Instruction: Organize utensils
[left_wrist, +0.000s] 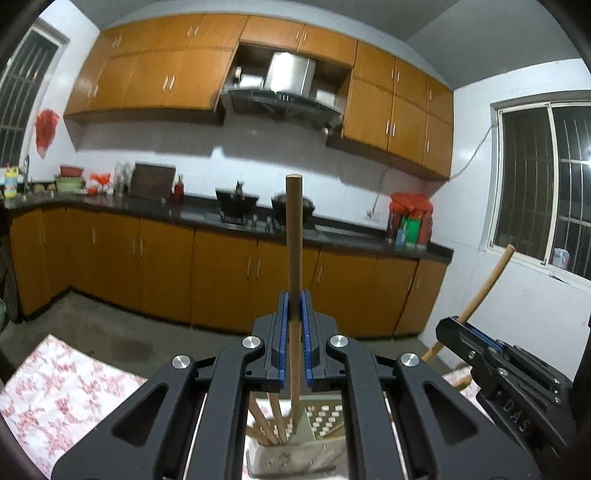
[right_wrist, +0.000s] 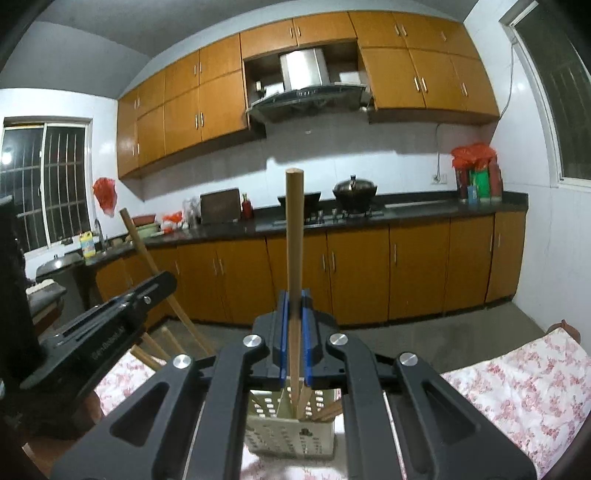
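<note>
My left gripper is shut on a wooden chopstick that stands upright, its lower end down in the white perforated utensil basket below. Several more chopsticks lean in that basket. My right gripper is shut on another upright wooden chopstick, its lower end in the same basket. The right gripper also shows at the right of the left wrist view, with its chopstick. The left gripper shows at the left of the right wrist view, with its chopstick.
The basket stands on a table with a pink floral cloth. Behind are orange kitchen cabinets, a dark counter with pots and a stove, and windows at the sides.
</note>
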